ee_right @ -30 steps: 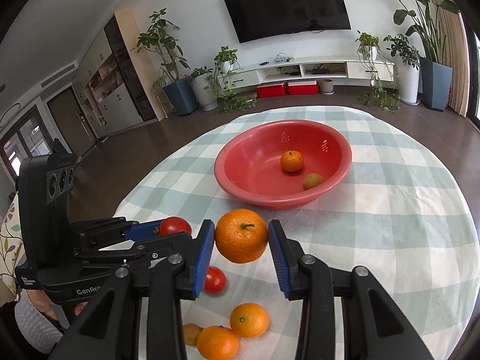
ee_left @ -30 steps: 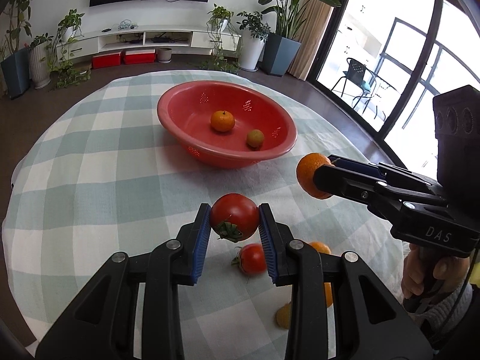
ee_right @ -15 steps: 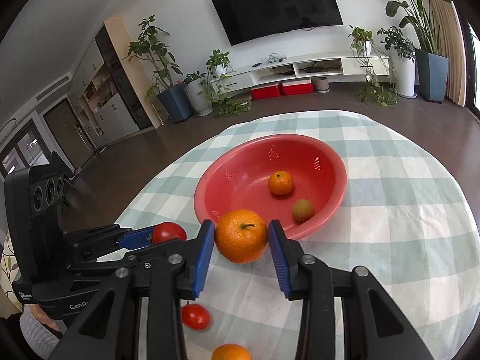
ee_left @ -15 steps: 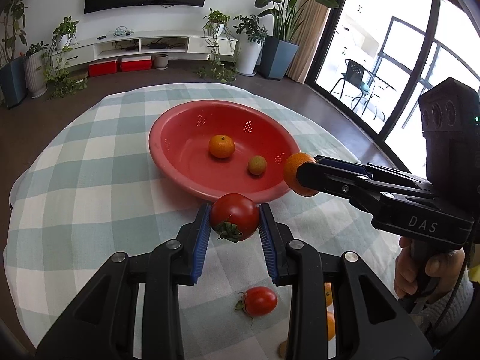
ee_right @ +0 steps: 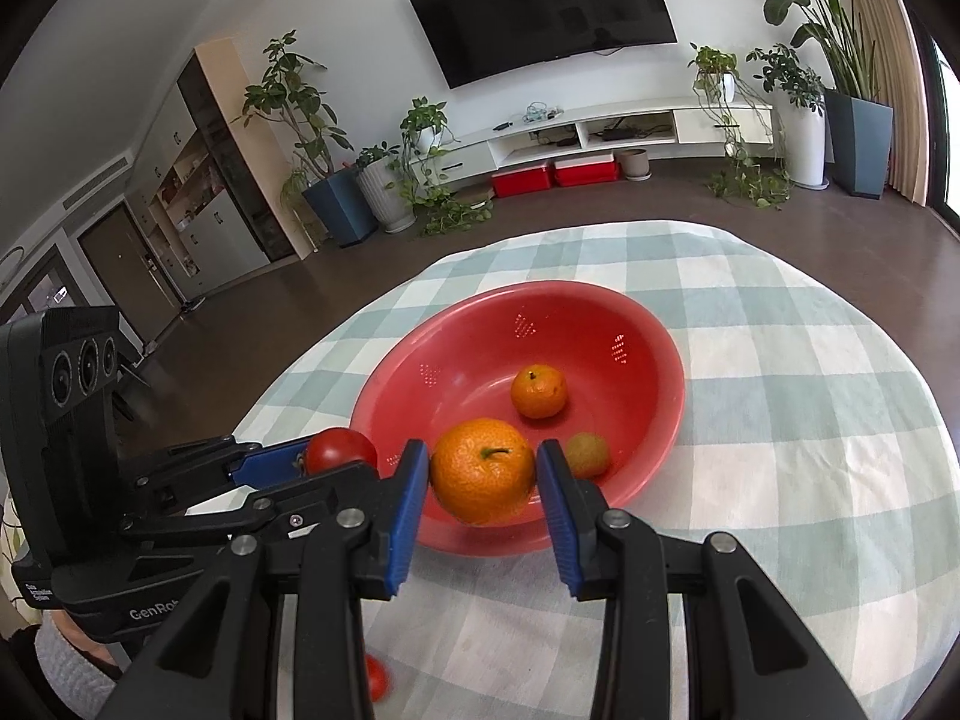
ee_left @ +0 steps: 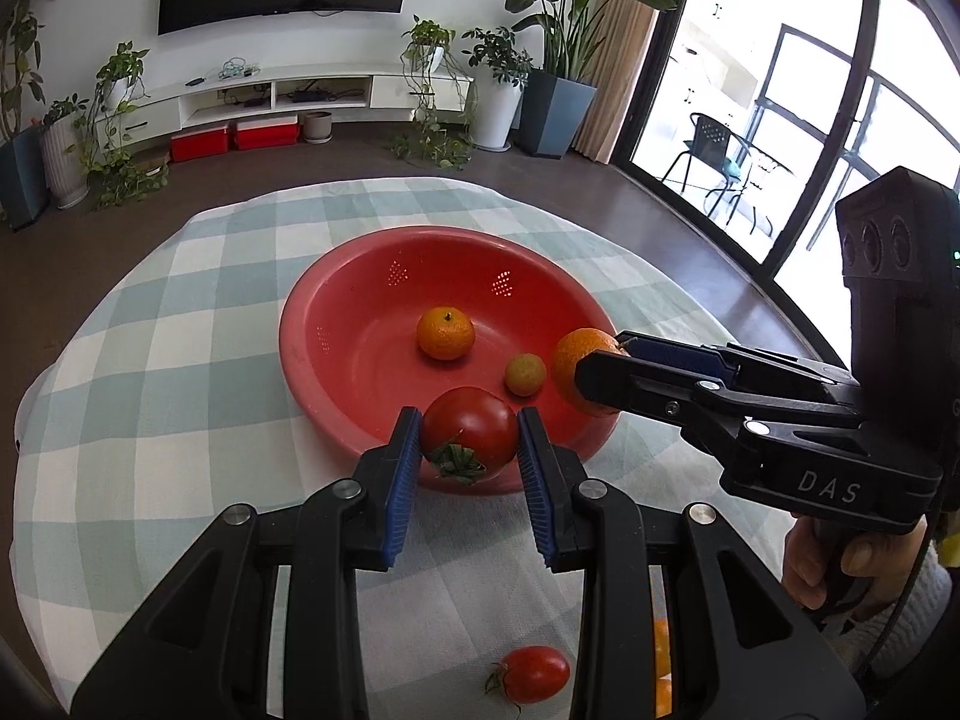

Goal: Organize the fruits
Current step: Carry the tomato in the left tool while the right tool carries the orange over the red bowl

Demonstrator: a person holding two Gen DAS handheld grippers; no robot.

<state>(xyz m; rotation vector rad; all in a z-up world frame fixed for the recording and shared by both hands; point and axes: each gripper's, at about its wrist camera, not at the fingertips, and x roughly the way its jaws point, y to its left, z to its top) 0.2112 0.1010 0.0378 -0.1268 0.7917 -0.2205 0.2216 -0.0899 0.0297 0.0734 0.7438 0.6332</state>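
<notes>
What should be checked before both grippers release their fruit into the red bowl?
1. Left gripper clamps the tomato: ok.
2. Right gripper clamps the large orange: ok.
3. Both fruits over the red bowl, past its near rim: cannot tell.
4. Free space beside the small orange and green fruit: ok.
5. Grippers apart from each other: ok.

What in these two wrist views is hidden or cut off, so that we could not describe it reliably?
- Oranges on the cloth, left wrist view: only slivers show behind the left gripper's finger, so their count is unclear.
- Small tomato, right wrist view: mostly hidden by the right gripper's own finger.
- Held tomato, right wrist view: partly covered by the left gripper's finger.
- Held orange, left wrist view: its far side is behind the right gripper's finger.
</notes>
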